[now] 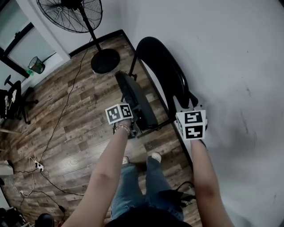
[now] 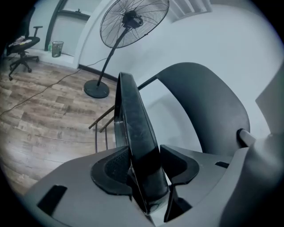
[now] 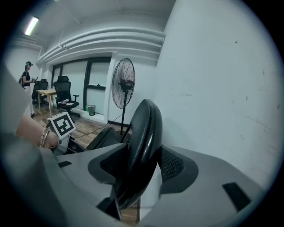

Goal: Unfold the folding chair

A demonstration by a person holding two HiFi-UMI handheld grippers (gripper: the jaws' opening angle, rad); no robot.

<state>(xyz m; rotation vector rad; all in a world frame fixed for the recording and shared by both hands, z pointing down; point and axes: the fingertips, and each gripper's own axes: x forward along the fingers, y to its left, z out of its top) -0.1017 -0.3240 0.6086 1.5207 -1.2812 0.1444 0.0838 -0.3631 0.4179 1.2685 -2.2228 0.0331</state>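
The black folding chair stands partly folded against the white wall, its curved backrest (image 1: 165, 71) (image 3: 144, 133) above the upturned seat (image 1: 135, 101) (image 2: 135, 128). My left gripper (image 1: 120, 114) (image 2: 143, 167) is shut on the near edge of the seat, which runs up between its two pads. My right gripper (image 1: 191, 124) (image 3: 136, 165) is shut on the rim of the backrest, with the dark pads on either side of it. The chair's thin metal legs (image 2: 101, 126) show beyond the seat. In the head view the marker cubes hide the fingertips of both grippers.
A tall standing fan (image 1: 71, 13) with a round base (image 1: 105, 60) stands just behind the chair. Cables and a power strip (image 1: 39, 166) lie on the wood floor at the left. An office chair (image 1: 13, 99) and a green bin (image 1: 36, 65) are further left. The wall (image 1: 230, 66) closes the right.
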